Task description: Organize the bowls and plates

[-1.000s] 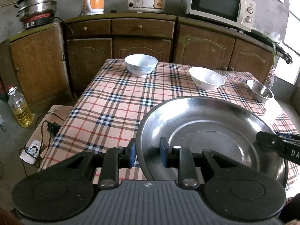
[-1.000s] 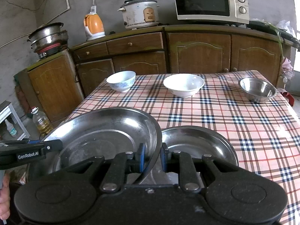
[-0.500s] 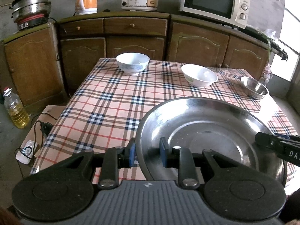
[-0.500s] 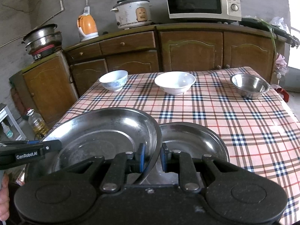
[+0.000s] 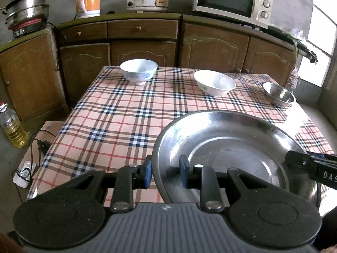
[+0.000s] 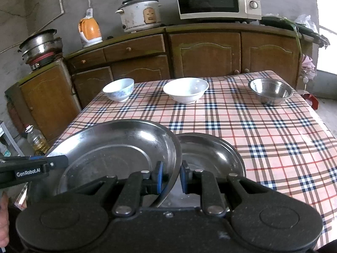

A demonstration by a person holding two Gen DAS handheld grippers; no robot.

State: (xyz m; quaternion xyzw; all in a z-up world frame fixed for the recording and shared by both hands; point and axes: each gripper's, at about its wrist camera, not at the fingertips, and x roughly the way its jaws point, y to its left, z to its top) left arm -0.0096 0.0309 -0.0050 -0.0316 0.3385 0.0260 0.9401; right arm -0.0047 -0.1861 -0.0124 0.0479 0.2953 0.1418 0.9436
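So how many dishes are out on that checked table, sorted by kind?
Steel plates: 2, the large plate held at both edges and a smaller plate beneath it.
White bowls: 2, a patterned bowl and a plain bowl.
Steel bowls: 1, the steel bowl.
Total: 5

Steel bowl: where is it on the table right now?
The steel bowl sits at the table's far right corner in the right wrist view, right of the white bowl, near the cabinets.
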